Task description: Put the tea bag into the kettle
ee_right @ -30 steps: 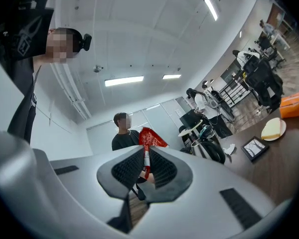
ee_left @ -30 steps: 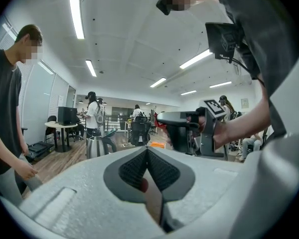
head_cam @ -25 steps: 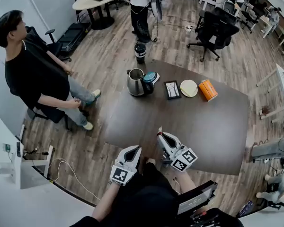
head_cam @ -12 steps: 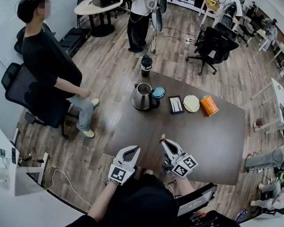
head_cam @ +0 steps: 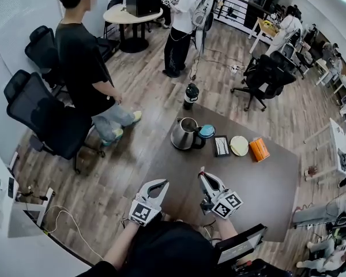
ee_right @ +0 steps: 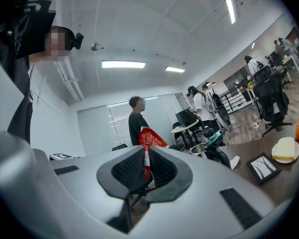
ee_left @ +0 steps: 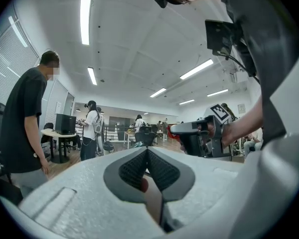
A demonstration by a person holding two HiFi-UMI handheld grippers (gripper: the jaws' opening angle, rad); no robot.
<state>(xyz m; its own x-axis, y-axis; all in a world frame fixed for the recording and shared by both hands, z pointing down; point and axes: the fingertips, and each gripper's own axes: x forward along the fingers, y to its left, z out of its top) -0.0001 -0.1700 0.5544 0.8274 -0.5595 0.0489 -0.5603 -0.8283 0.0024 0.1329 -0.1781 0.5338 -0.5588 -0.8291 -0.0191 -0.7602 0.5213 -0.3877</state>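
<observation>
A steel kettle [head_cam: 184, 134] stands open at the far left corner of the dark table [head_cam: 259, 183], its blue lid [head_cam: 206, 131] beside it. My right gripper [head_cam: 203, 176] hovers over the table's near edge, shut on a red tea bag packet [ee_right: 150, 137] that sticks up between its pads. From the right gripper view [ee_right: 146, 151] the kettle [ee_right: 205, 148] lies ahead and to the right. My left gripper [head_cam: 161, 184] is held left of the right one, off the table's edge. Its pads [ee_left: 147, 151] meet at the tip with nothing in them.
Right of the kettle lie a black frame [head_cam: 221, 146], a pale round plate [head_cam: 239, 145] and an orange box [head_cam: 258, 149]. A black bottle [head_cam: 190, 96] stands at the far corner. A person in black [head_cam: 83, 62] stands left of the table by an office chair [head_cam: 43, 123].
The head view has swung, so the table sits further right in frame. The person at the left has stood up. Both grippers keep their places, the right still holding the tea bag.
</observation>
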